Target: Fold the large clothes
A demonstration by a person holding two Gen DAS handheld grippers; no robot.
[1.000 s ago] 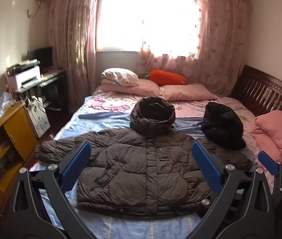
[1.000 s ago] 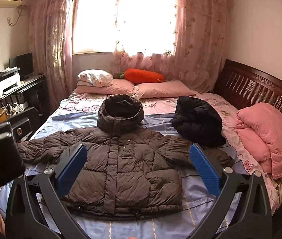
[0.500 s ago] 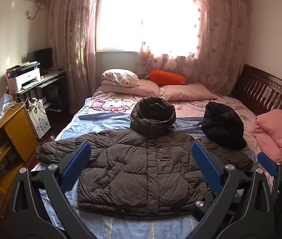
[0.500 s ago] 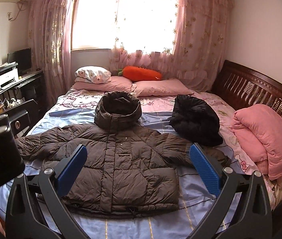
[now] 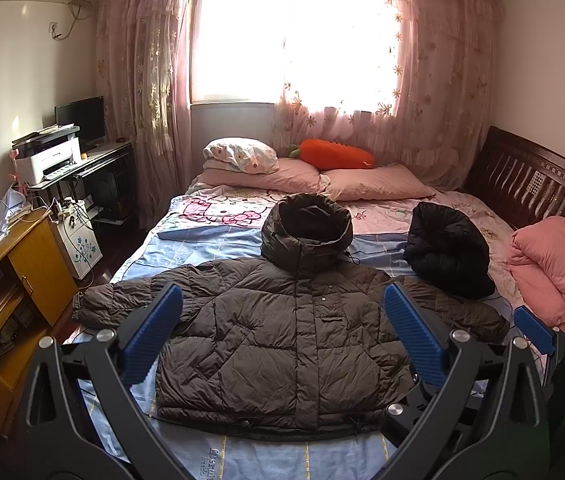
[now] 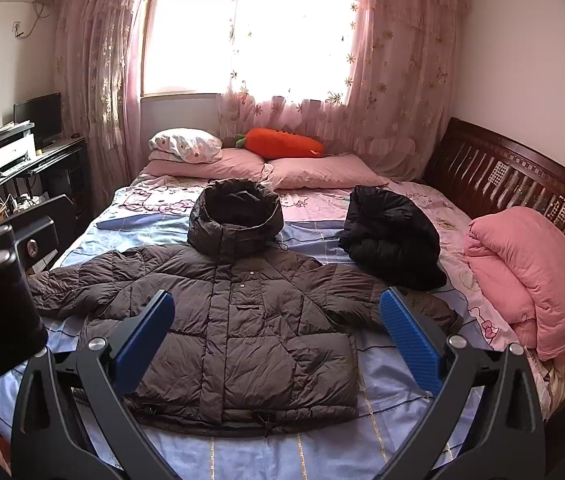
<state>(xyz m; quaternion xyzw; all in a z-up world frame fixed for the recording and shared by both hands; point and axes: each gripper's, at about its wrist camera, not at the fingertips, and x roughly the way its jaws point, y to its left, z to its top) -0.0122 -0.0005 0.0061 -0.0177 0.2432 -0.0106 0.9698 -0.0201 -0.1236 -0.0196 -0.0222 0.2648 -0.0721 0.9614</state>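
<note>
A brown hooded puffer jacket lies spread flat, front up, on the bed, with both sleeves out to the sides and the hood toward the pillows; it also shows in the right wrist view. My left gripper is open and empty, held above the jacket's near hem. My right gripper is open and empty, also above the near hem. The right gripper's body shows at the right edge of the left wrist view.
A black jacket lies bundled right of the hood. A folded pink quilt sits by the dark wooden headboard. Pillows and a carrot plush lie at the far end. A yellow cabinet stands left of the bed.
Both grippers have risen and drawn back a little, so more of the bed's near edge shows. The jacket has not moved. Both grippers stay open.
</note>
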